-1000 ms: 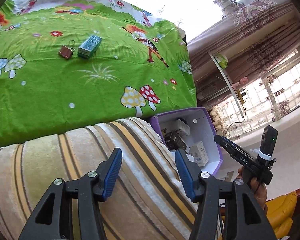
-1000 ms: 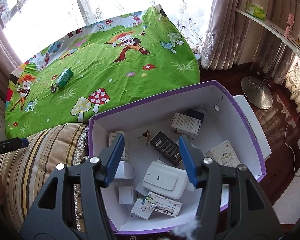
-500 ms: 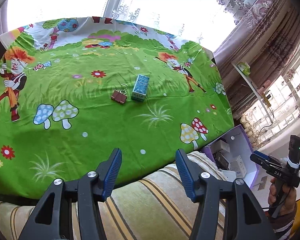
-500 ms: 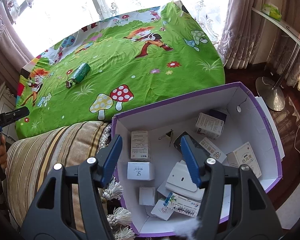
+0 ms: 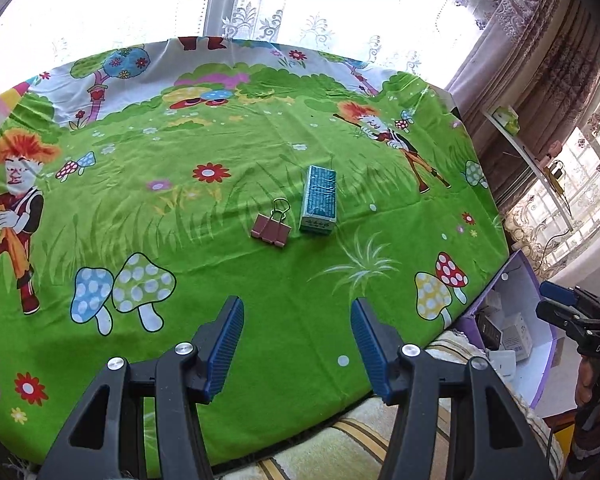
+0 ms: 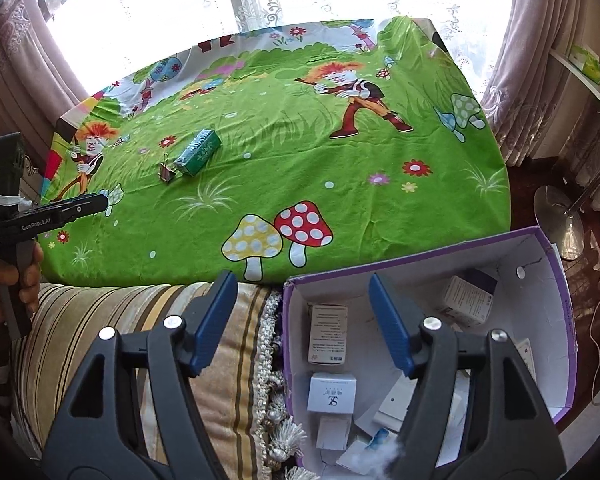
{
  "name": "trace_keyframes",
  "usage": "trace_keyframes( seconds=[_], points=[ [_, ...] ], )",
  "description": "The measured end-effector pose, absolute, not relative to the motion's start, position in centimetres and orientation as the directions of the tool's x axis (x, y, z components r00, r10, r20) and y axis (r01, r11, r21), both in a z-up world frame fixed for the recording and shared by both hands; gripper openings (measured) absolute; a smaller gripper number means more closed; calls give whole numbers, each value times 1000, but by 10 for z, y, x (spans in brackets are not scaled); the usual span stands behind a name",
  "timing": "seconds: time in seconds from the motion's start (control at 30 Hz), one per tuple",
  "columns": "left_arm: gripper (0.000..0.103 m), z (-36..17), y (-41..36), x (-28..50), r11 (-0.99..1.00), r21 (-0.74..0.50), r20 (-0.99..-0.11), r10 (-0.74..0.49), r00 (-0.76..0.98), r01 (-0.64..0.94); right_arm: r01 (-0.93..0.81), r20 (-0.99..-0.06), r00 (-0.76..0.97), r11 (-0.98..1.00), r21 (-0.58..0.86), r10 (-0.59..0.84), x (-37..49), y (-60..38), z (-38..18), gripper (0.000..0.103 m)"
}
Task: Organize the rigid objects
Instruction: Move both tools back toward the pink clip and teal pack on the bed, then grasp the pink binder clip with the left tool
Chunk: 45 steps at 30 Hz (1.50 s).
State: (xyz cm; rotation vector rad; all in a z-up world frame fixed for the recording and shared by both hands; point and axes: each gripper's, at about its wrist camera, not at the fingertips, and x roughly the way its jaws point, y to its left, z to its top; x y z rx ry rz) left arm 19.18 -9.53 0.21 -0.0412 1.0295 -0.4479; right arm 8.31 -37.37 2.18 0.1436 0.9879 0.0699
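Observation:
A teal box [image 5: 319, 199] [image 6: 198, 151] and a pink binder clip [image 5: 271, 227] [image 6: 167, 171] lie side by side on the green cartoon cloth [image 5: 180, 272] [image 6: 320, 168]. My left gripper [image 5: 297, 340] hangs over the cloth's near part, short of both, open with nothing between its fingers. My right gripper [image 6: 303, 322] is over the left wall of the purple-edged box [image 6: 556, 264] [image 5: 516, 276] and the striped cushion [image 6: 112, 320]; its jaws are opening and hold nothing. Inside the box lie several small cartons, such as a white one [image 6: 332, 393].
The striped cushion [image 5: 380, 448] with tassels borders the cloth's near edge. Curtains [image 6: 540, 60] and a bright window stand behind. A wall shelf [image 5: 528, 152] and a floor lamp base [image 6: 560, 220] are at the right. A hand [image 6: 4, 284] grips the left tool's handle.
The left gripper swung from the cushion and box out over the cloth, toward the clip and teal box. The right gripper shifted left, from above the box's middle to its left wall, jaws widening.

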Motion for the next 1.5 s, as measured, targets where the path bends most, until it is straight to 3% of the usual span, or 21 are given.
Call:
trace_keyframes(
  seconds=[0.37, 0.87, 1.0, 1.2, 1.5],
  points=[
    [57, -19, -119, 238, 880, -81, -836, -316, 449, 468, -36, -841, 518, 986, 163, 158, 138, -340, 10, 75],
    [56, -49, -140, 270, 846, -36, -853, -303, 425, 532, -36, -857, 484, 983, 181, 175, 173, -326, -7, 75],
    [39, -56, -141, 274, 836, -53, -867, -310, 391, 546, -34, -860, 479, 983, 180, 174, 177, -325, -9, 75],
    [34, -58, -139, 274, 834, -66, -859, -327, 394, 548, -35, -864, 474, 984, 174, 170, 186, -317, -11, 75],
    [33, -55, -124, 266, 874, -96, -861, -313, 400, 477, -69, -864, 470, 984, 165, 178, 210, -287, -9, 75]
  ],
)
